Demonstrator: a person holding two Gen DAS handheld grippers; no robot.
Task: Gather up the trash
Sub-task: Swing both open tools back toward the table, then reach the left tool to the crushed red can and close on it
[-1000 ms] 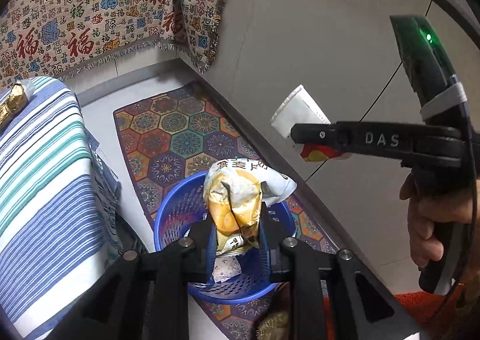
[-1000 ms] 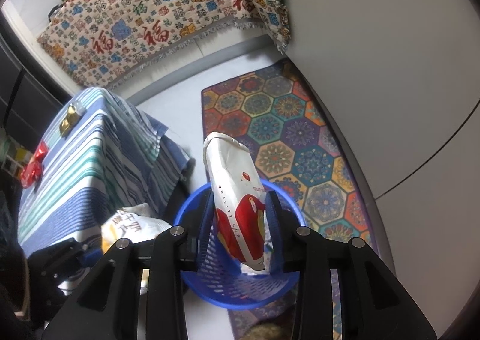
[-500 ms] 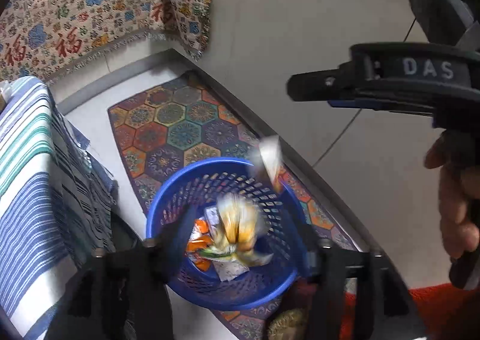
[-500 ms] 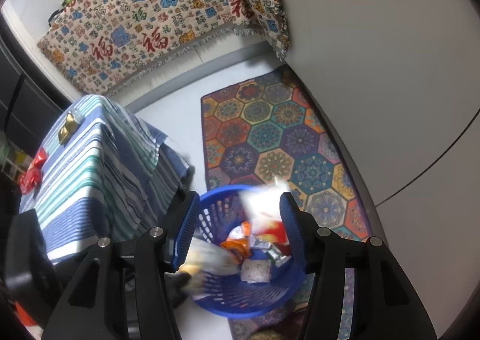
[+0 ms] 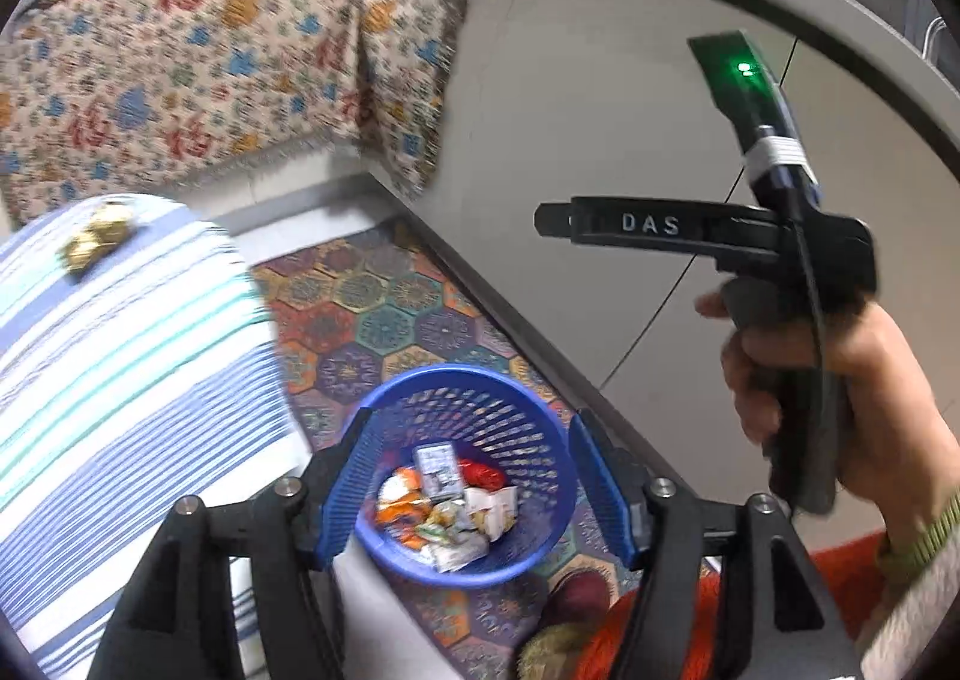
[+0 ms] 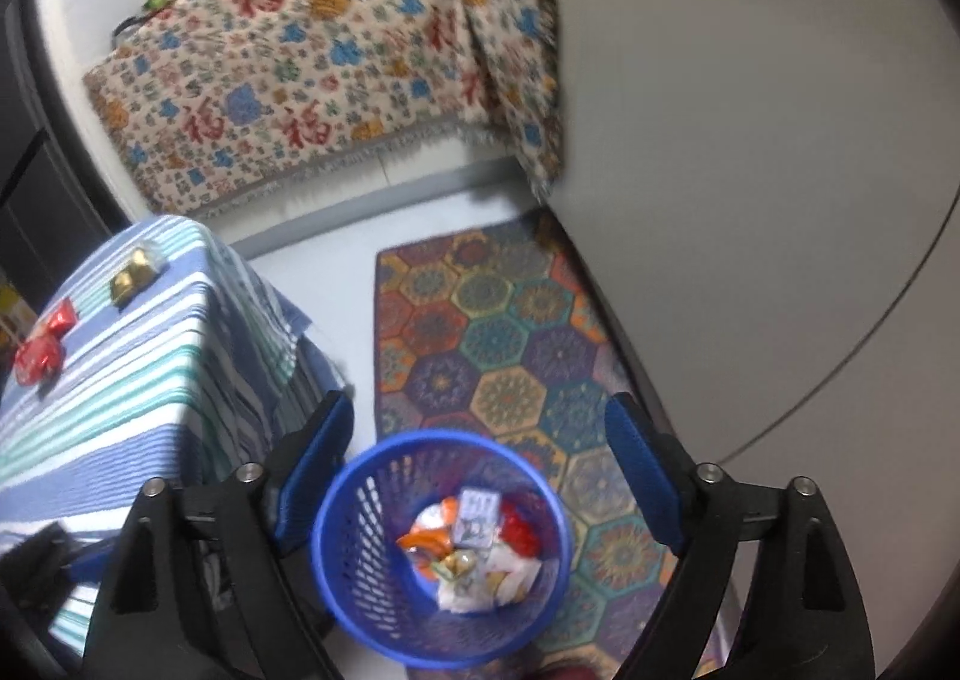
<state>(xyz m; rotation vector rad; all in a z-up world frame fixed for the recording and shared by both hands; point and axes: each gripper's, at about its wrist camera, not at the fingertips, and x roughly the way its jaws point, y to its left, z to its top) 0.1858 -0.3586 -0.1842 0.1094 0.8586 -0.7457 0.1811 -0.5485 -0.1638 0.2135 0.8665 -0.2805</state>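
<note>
A blue mesh basket stands on the floor with several crumpled wrappers in its bottom. My left gripper hangs above it, jaws opening, nothing between them. My right gripper is also over the basket, jaws opening wide and empty; in the left wrist view it shows from the side, held by a hand. On the striped tablecloth lie a gold wrapper and red wrappers.
A hexagon-patterned rug lies under the basket beside a grey wall. A cloth with red characters covers furniture at the back. Something orange-red lies on the floor near the basket.
Both grippers opened and let go: the yellow snack bag and the white-and-red bag fell into the basket. Both hands then rose, so the basket looks smaller.
</note>
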